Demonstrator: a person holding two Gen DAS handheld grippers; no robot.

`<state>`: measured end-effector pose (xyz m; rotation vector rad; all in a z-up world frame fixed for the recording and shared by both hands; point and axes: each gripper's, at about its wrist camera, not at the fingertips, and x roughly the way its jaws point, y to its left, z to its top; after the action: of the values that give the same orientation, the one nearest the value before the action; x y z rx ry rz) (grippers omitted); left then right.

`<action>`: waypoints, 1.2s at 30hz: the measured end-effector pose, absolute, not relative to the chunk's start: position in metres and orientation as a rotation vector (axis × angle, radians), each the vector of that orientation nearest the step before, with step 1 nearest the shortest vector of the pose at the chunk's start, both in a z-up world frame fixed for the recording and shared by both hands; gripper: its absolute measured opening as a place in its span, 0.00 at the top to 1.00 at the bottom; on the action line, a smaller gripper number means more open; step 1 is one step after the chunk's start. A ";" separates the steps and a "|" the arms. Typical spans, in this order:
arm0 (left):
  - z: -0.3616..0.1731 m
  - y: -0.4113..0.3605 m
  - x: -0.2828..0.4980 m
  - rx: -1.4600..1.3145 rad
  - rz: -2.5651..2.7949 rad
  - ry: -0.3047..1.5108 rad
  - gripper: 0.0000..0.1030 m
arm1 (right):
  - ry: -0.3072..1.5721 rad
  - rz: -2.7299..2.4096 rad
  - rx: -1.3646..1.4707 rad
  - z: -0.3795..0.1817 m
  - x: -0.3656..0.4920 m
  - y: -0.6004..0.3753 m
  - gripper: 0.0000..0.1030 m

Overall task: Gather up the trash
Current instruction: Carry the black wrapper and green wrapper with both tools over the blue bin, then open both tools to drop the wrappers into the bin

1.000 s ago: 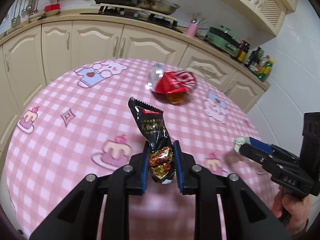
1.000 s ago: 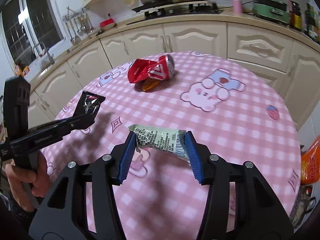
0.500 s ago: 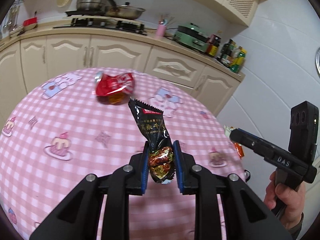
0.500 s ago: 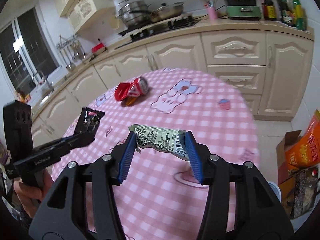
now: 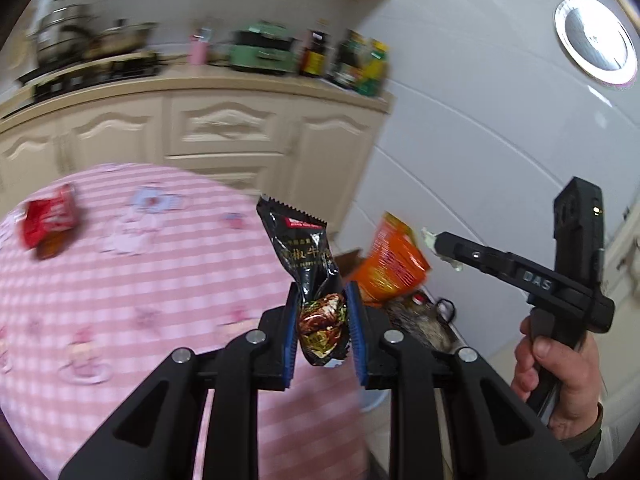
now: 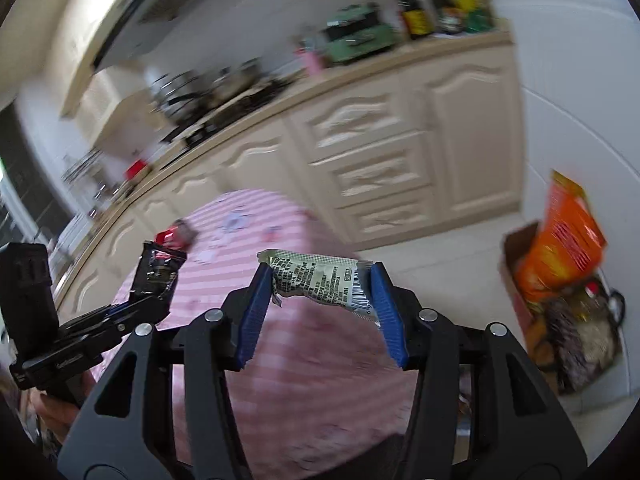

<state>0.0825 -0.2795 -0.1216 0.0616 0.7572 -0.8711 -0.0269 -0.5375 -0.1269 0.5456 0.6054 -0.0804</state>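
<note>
My left gripper [image 5: 322,320] is shut on a black snack wrapper [image 5: 308,256] that stands up between its blue pads, held above the right edge of the pink checked table [image 5: 120,280]. My right gripper [image 6: 320,292] is shut on a pale green printed wrapper [image 6: 320,284] held crosswise, over the table's edge. The right gripper also shows in the left wrist view [image 5: 444,246], off the table's right side. The left gripper with the black wrapper shows in the right wrist view [image 6: 156,276]. A crushed red can [image 5: 48,220] lies on the table's far left.
On the floor right of the table stands a cardboard box [image 6: 516,272] with an orange bag [image 6: 564,240] and other rubbish. A pale blue bin rim [image 5: 374,394] peeks out below the table edge. Cream cabinets [image 5: 224,128] and a cluttered worktop run behind.
Both grippers have swung right, off the middle of the table toward its right edge and the floor beyond. Each still holds its wrapper. The red can has slid to the far left of view.
</note>
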 end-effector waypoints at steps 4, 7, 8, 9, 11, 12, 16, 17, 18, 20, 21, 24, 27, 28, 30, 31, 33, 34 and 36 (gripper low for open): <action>-0.146 -0.346 0.069 0.123 -0.951 0.817 0.79 | 0.628 -0.151 0.616 -0.155 -0.048 -0.579 0.51; -0.170 -0.389 0.060 0.176 -0.981 0.874 0.79 | 0.665 -0.197 0.679 -0.185 -0.057 -0.603 0.51; -0.178 -0.400 0.058 0.191 -0.991 0.893 0.79 | 0.676 -0.209 0.697 -0.196 -0.058 -0.609 0.51; -0.187 -0.413 0.055 0.211 -1.002 0.912 0.79 | 0.683 -0.216 0.710 -0.202 -0.059 -0.613 0.51; -0.203 -0.433 0.052 0.243 -1.014 0.945 0.79 | 0.704 -0.229 0.752 -0.222 -0.061 -0.623 0.51; -0.214 -0.444 0.052 0.264 -1.016 0.963 0.79 | 0.717 -0.239 0.776 -0.234 -0.062 -0.629 0.51; -0.250 -0.469 0.058 0.292 -1.019 1.057 0.79 | 0.747 -0.254 0.842 -0.264 -0.060 -0.646 0.51; -0.261 -0.474 0.060 0.305 -1.013 1.081 0.79 | 0.752 -0.254 0.857 -0.270 -0.061 -0.649 0.51; -0.268 -0.478 0.061 0.315 -1.011 1.094 0.79 | 0.756 -0.253 0.878 -0.278 -0.061 -0.652 0.51; -0.283 -0.485 0.064 0.332 -1.002 1.129 0.79 | 0.765 -0.260 0.890 -0.285 -0.060 -0.654 0.51; -0.288 -0.487 0.067 0.335 -0.999 1.146 0.79 | 0.768 -0.258 0.902 -0.289 -0.059 -0.655 0.51; -0.303 -0.494 0.070 0.350 -0.996 1.178 0.79 | 0.792 -0.267 0.923 -0.301 -0.055 -0.659 0.48; -0.312 -0.502 0.071 0.385 -0.982 1.198 0.72 | 0.793 -0.281 0.958 -0.310 -0.057 -0.665 0.38; -0.313 -0.504 0.071 0.399 -0.970 1.194 0.63 | 0.792 -0.297 0.967 -0.311 -0.059 -0.667 0.33; -0.310 -0.504 0.072 0.404 -0.952 1.181 0.39 | 0.785 -0.312 0.975 -0.311 -0.062 -0.669 0.21; -0.306 -0.502 0.072 0.398 -0.945 1.170 0.34 | 0.785 -0.318 0.977 -0.311 -0.064 -0.671 0.19; -0.300 -0.501 0.073 0.395 -0.935 1.161 0.31 | 0.788 -0.335 0.967 -0.309 -0.066 -0.671 0.12; -0.296 -0.498 0.074 0.390 -0.930 1.157 0.29 | 0.787 -0.345 0.959 -0.307 -0.067 -0.671 0.12; -0.291 -0.497 0.075 0.385 -0.923 1.145 0.27 | 0.782 -0.357 0.958 -0.304 -0.069 -0.671 0.10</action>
<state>0.0755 -0.4973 -0.2910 0.3848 1.1450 -0.9231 -0.0694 -0.6707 -0.3039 0.9581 0.7823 -0.3565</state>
